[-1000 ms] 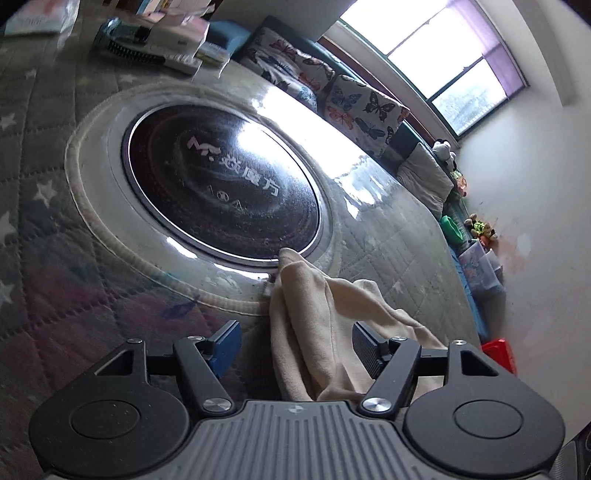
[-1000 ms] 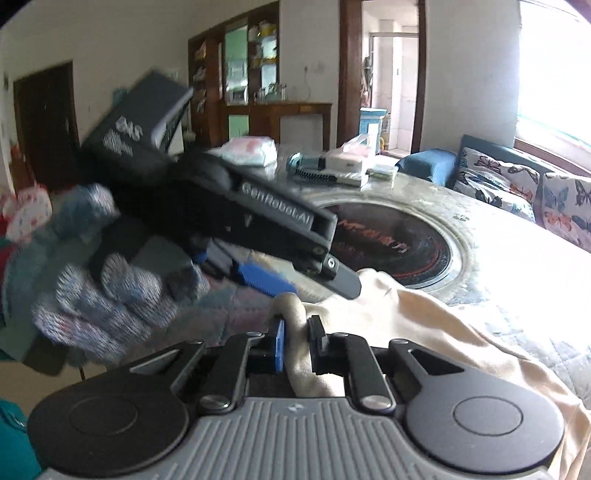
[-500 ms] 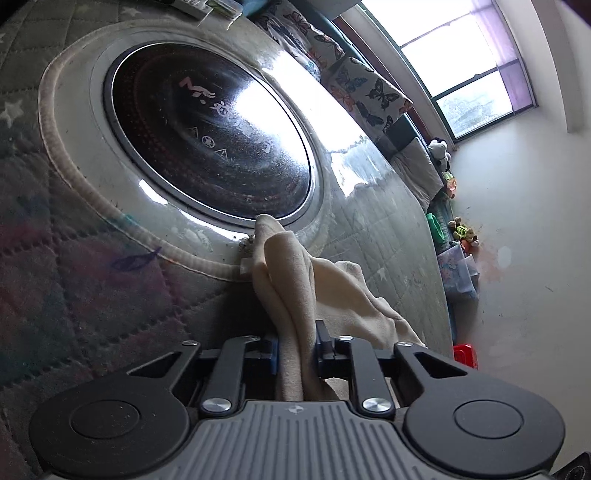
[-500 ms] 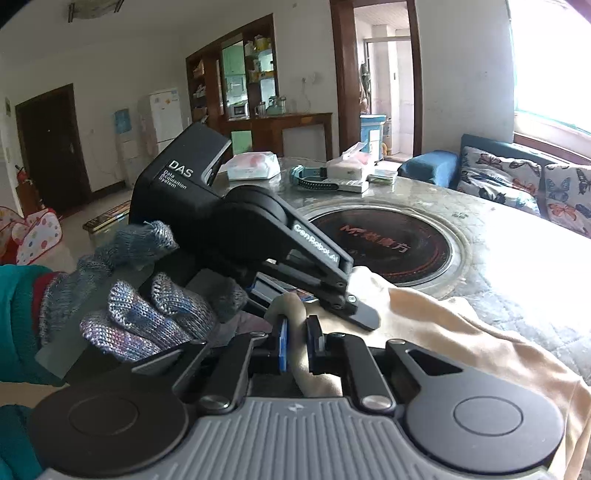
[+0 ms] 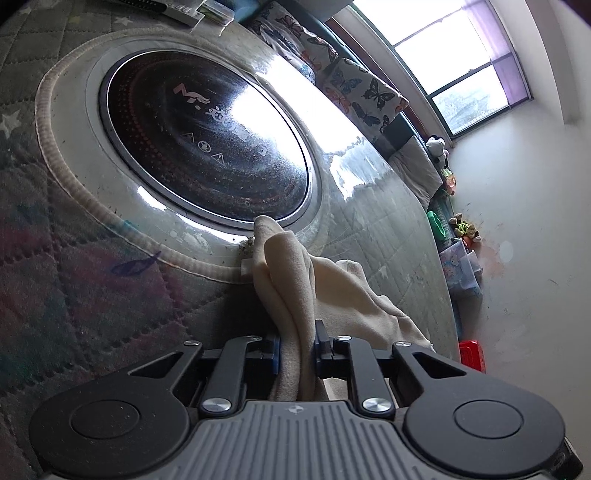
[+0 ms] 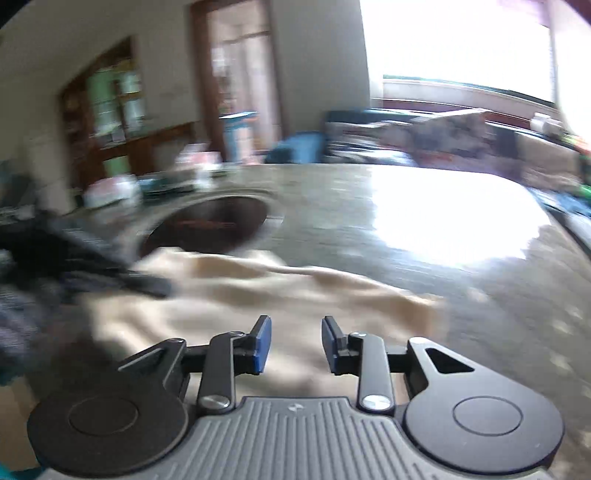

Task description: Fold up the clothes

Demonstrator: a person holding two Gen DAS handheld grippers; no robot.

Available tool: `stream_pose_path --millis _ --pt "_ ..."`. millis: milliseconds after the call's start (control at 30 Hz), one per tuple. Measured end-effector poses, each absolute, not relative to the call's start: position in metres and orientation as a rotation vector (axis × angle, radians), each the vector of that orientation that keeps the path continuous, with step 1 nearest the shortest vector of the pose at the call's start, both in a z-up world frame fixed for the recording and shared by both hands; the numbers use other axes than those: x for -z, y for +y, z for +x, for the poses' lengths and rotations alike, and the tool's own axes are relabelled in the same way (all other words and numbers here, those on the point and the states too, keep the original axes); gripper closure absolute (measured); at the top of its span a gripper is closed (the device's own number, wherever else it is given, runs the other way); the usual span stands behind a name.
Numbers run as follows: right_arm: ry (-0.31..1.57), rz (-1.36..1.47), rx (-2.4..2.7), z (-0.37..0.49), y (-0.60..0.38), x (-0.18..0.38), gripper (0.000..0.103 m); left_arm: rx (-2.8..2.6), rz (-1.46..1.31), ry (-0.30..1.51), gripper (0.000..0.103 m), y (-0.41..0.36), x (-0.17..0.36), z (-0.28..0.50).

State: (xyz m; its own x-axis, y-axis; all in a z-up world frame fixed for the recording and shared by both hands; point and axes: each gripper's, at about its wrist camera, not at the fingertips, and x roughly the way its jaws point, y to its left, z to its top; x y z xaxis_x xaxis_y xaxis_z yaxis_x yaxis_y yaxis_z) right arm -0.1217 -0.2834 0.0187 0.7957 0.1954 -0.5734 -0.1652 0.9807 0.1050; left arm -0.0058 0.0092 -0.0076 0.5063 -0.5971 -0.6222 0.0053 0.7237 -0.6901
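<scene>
So the tabletop [image 5: 66, 302] has a quilted cover with stars on it, plus a clear shiny sheet on top. Sunk into the middle is a round black glass cooktop [image 5: 207, 147] with a pale ring around it. A cream garment [image 5: 332, 291] lies bunched beside that ring, one fold touching the rim. A few boxes [image 5: 192, 11] sit along the far edge.

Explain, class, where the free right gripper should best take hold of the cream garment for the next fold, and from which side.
Probably the loose far edge of the cream garment, lying flat toward the bare table, approached low from that open side. The left gripper already pinches a bunched fold at the other end, so that edge is the free one. The right gripper is opening with nothing between its pads.
</scene>
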Motion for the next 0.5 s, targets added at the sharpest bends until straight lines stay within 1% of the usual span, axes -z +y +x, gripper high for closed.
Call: stream_pose_path --millis 100,200,367,400,467,500 --pt "0.623 0.088 -0.099 -0.115 -0.308 -0.009 0.068 0.395 -0.669 0.982 0.085 0.007 0.006 -0.007" --pt "0.620 0.140 -0.044 -0.109 -0.330 0.001 0.061 0.392 -0.644 0.977 0.085 0.003 0.004 -0.007" --pt "0.625 0.243 -0.029 -0.096 -0.349 0.014 0.061 0.385 -0.595 0.964 0.085 -0.001 0.001 -0.006" --pt "0.623 0.268 -0.033 -0.094 -0.350 0.016 0.062 0.382 -0.584 0.961 0.085 -0.002 0.000 -0.006" --pt "0.619 0.275 -0.052 -0.094 -0.350 0.016 0.072 0.378 -0.557 0.950 0.086 -0.005 -0.002 -0.007" --pt "0.617 0.279 -0.067 -0.095 -0.349 0.015 0.081 0.377 -0.541 0.942 0.086 -0.006 -0.005 -0.007"
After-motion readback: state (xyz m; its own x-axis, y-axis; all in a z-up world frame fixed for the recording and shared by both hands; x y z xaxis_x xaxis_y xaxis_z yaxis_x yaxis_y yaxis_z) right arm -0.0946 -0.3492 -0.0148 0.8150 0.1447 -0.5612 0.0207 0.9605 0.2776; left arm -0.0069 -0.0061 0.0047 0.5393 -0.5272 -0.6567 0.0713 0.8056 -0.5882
